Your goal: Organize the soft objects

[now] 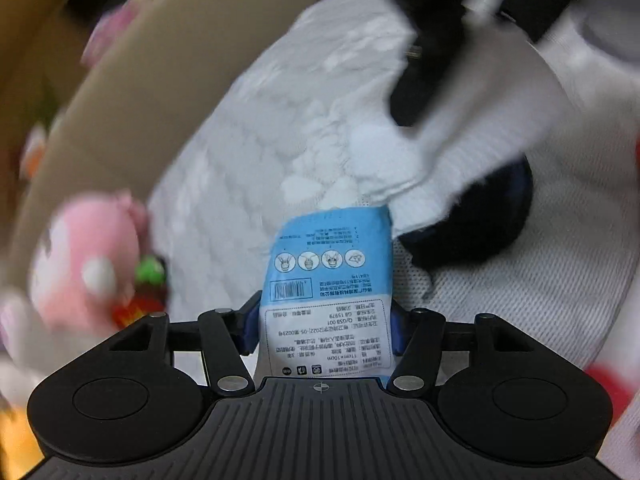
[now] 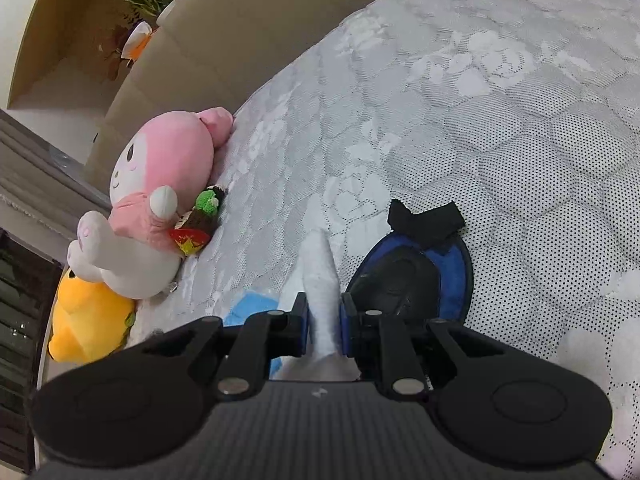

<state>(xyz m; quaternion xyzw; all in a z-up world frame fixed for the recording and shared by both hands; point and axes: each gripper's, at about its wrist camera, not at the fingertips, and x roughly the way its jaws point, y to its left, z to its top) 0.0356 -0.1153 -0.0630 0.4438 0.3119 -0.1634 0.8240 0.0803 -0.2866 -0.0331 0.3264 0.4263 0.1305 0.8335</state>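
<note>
In the left wrist view my left gripper [image 1: 326, 320] is shut on a blue and white printed packet [image 1: 328, 272], its blue pads pressed against both sides. My right gripper [image 2: 323, 316] is shut on a white cloth [image 2: 320, 280] that sticks up between its fingers. The same cloth [image 1: 460, 148] hangs blurred at upper right in the left wrist view. A dark blue and black soft item [image 2: 416, 280] lies on the mattress just right of the right gripper. A pink and white plush [image 2: 160, 200] lies at the left beside the headboard.
A yellow plush [image 2: 88, 320] lies below the pink one, with a small green and brown knitted toy [image 2: 200, 216] beside it. The quilted grey mattress [image 2: 460, 80] fills the view. A beige headboard [image 2: 192, 48] runs along the left. A black cloth scrap [image 2: 424, 220] rests by the blue item.
</note>
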